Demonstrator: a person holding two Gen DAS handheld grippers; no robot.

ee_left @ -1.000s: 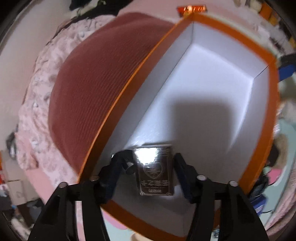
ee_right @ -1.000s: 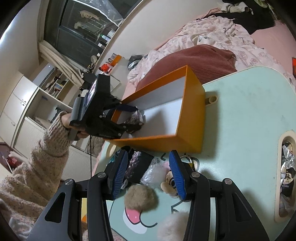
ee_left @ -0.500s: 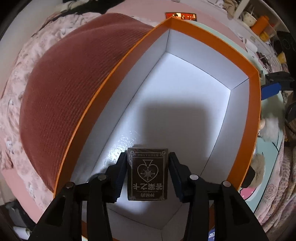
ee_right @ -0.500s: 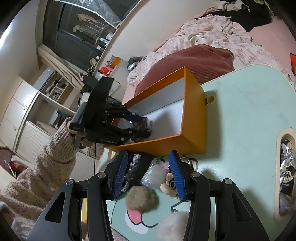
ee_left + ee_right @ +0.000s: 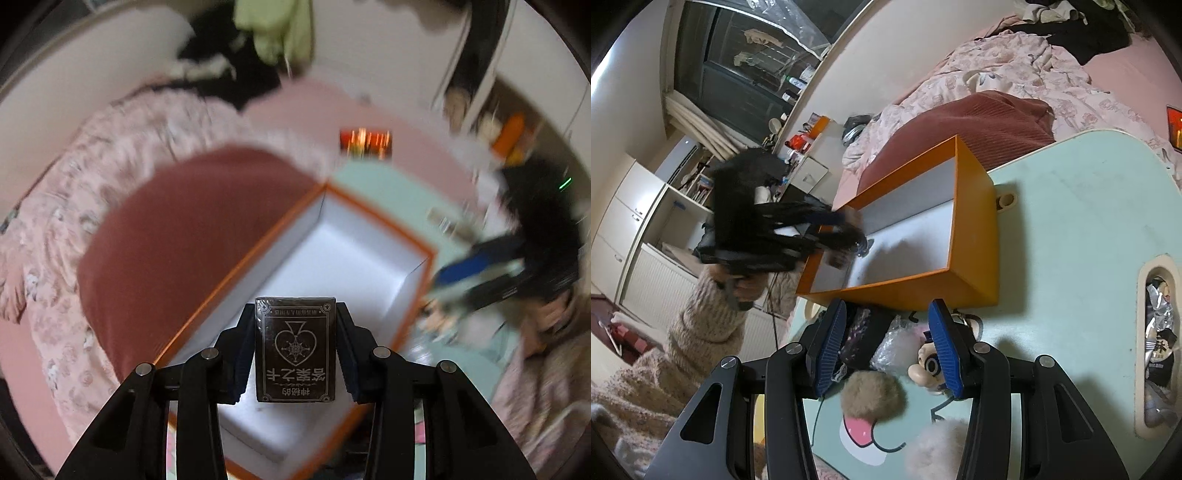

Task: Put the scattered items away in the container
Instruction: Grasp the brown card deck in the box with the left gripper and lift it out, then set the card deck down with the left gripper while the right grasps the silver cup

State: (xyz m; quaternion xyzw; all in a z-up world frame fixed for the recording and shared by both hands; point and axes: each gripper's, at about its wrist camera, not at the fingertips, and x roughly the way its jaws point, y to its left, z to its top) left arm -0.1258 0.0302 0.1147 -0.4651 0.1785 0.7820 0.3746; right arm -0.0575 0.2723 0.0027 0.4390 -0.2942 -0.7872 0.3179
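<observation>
Left wrist view: left gripper (image 5: 295, 350) clamps a dark, stiff, glossy card box (image 5: 295, 354) by its long sides above the orange white-lined container (image 5: 388, 229); slippery wrap. Right gripper (image 5: 886, 347) hangs spread, holding nothing.

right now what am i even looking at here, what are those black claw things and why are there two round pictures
Each round picture comes from a fisheye camera mounted on a hand-held gripper, a two-finger claw that a person squeezes. No robot is involved; the person's sleeve and hand show in the right view.

The left view looks along the left gripper. It is shut on a dark card box with a spade design, held over the orange box, whose white inside looks empty.

The right view looks along the right gripper, whose blue-padded fingers are open and hold nothing. It hangs over a mint-green table where items wait beside the orange box: a tan pompom, a white fluffy ball, a small figure keychain, a clear plastic wrapper and a dark pouch.
</observation>
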